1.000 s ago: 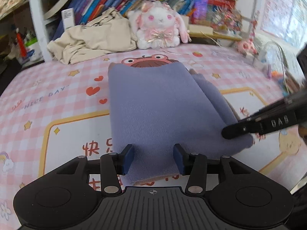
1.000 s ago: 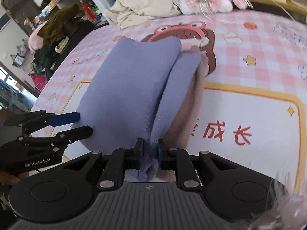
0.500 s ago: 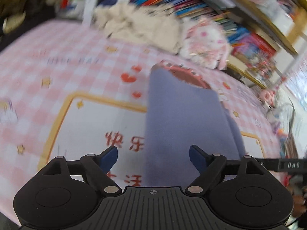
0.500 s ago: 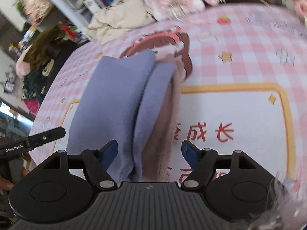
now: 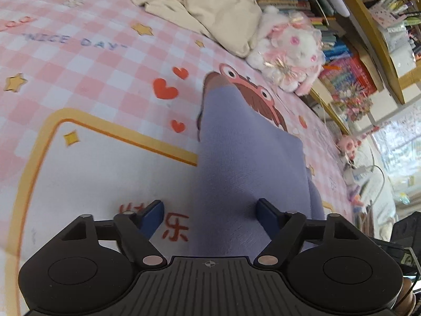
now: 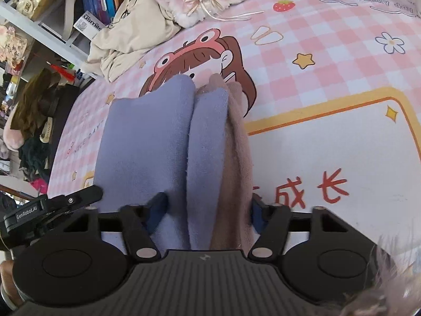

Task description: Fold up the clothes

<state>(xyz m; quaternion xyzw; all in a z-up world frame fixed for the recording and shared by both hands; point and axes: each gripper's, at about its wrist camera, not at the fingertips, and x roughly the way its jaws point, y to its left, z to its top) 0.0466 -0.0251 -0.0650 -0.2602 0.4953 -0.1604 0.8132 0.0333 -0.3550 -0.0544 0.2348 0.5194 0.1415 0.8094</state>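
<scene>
Currently, the purple garment (image 5: 244,173) lies folded into a long, narrow bundle on the pink checked cover (image 5: 86,60), over the cartoon print. In the right wrist view you see at least two purple layers side by side, with a brownish-pink layer (image 6: 236,163) along the bundle's right edge. Judge the lengthwise folds as done; a crosswise fold to shorten the bundle probably remains. The beige garment (image 5: 210,2) heaped by the bookshelf, beside the plush rabbit (image 5: 289,50), looks unfolded, so more work is left.

Starting at the left: your left gripper (image 5: 210,210) points downward at the near end of the bundle. Its jaws are closing but stand wide. The left pad (image 5: 152,216) sits over bare cover, clear of the cloth; the right pad (image 5: 268,213) sits over the purple fabric. Nothing is gripped.

Moving right: your right gripper (image 6: 208,210) also points steeply down at the near end. Its jaws are closing at medium width and straddle the purple and brownish layers. Whether the pads already press the cloth you cannot tell with certainty; no pinch shows. The left gripper's fingers appear at the left edge of this view, just beside the bundle.
</scene>
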